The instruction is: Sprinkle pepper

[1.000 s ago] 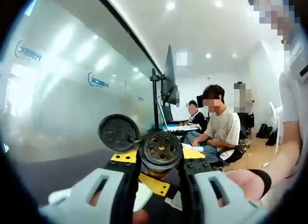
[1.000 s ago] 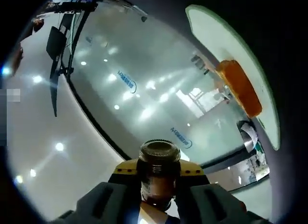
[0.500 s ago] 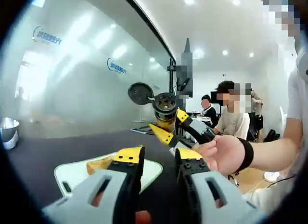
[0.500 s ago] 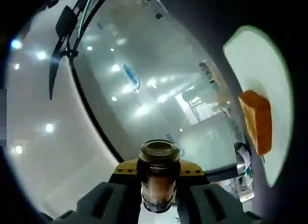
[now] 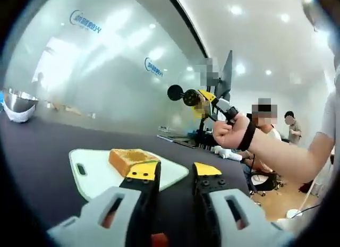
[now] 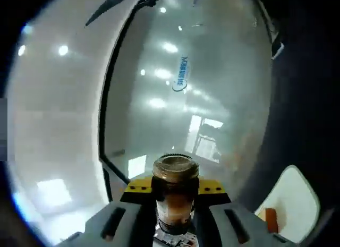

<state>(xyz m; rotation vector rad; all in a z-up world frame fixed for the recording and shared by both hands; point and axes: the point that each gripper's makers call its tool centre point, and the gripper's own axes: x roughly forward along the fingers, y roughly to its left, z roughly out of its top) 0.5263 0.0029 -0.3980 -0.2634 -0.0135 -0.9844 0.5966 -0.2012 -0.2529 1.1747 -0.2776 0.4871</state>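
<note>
From the left gripper view, the left gripper (image 5: 172,175) hangs with its jaws spread and empty over the cutting board (image 5: 93,172), where the toast (image 5: 130,159) waits. Beyond it the right gripper (image 5: 210,101) lifts the pepper shaker (image 5: 194,98), flip lid (image 5: 175,92) open, likely readying a pour

The right gripper view adds the pinch itself: both jaws pressed on the shaker's sides

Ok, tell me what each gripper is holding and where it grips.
The right gripper clamps the pepper shaker around its glass body, below the cap. The left gripper holds nothing; its jaws stand apart above the cutting board.
</note>
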